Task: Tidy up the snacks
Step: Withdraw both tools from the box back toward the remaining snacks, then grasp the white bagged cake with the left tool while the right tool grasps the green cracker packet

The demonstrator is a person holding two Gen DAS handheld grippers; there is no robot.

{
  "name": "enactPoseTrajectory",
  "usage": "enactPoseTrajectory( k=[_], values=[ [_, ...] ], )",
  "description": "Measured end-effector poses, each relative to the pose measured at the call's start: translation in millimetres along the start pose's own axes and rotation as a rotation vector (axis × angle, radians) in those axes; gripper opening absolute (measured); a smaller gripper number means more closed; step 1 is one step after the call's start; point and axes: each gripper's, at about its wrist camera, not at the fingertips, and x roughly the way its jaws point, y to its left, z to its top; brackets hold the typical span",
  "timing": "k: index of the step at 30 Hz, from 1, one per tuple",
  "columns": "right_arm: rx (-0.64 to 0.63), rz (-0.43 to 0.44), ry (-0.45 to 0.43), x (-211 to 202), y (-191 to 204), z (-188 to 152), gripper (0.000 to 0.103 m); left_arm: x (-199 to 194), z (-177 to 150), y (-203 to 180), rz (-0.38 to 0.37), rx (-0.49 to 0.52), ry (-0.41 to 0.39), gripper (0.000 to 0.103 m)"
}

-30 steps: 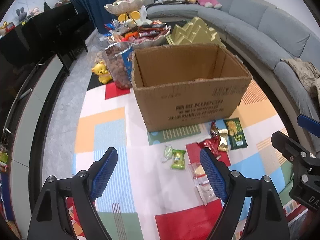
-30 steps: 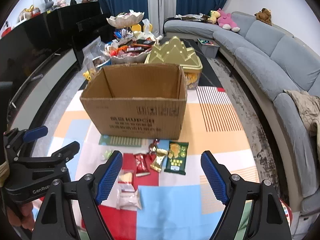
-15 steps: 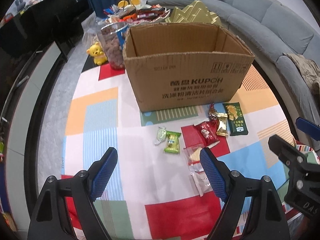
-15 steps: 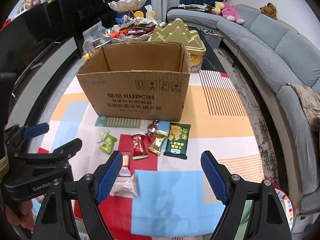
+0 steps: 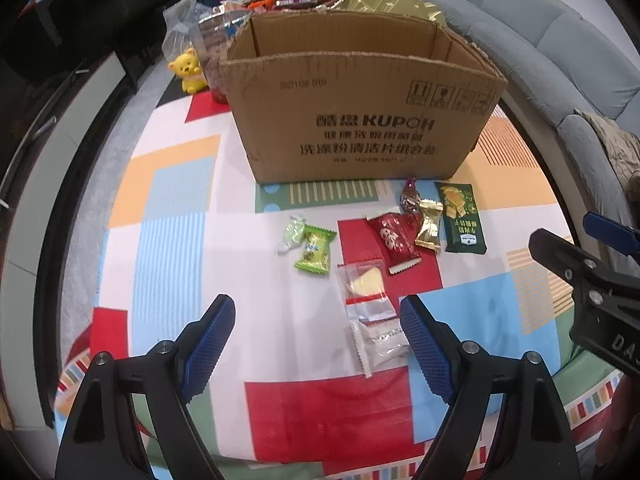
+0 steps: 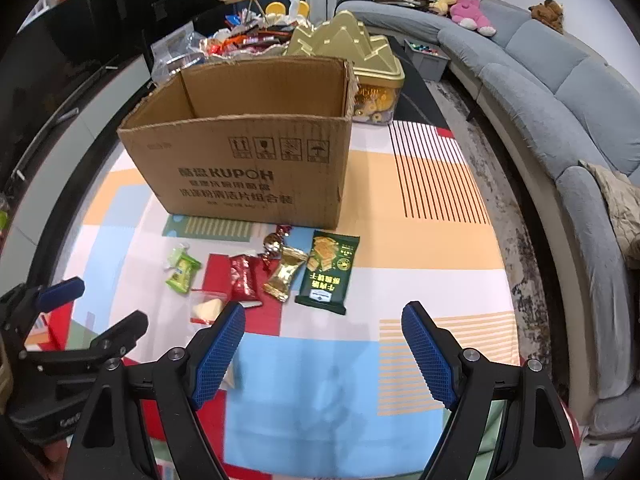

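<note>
Patchwork mat: crinkly bright snack packets before open carton

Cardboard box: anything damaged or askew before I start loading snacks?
The cardboard box stands upright and open, but its top edges are ragged, most at the right rear corner. Snack packets, like the dark green packet, lie loose on the mat in front.

One cardboard box, eight snack packets, one gold tin, two hand-held grippers.
</note>
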Motion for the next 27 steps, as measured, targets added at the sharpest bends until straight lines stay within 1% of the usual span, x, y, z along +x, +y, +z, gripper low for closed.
enactPoseTrajectory(
  k=[10,20,23,27],
  values=[
    [0.010,0.021,0.084,33,-16,9,0.081,16,-10,-9,0.016,-0.076,0.050,0.084],
    [0.038,0.035,0.194,70,-29,16,0.081,34,-13,-29,0.003,-0.081,0.112,0.084],
    [0.040,0.037,0.213,78,-31,17,0.081,41,-14,-31,0.001,-0.090,0.130,0.084],
    [0.042,0.041,0.223,85,-31,19,0.081,47,-16,-32,-0.003,-0.106,0.134,0.084]
  ],
)
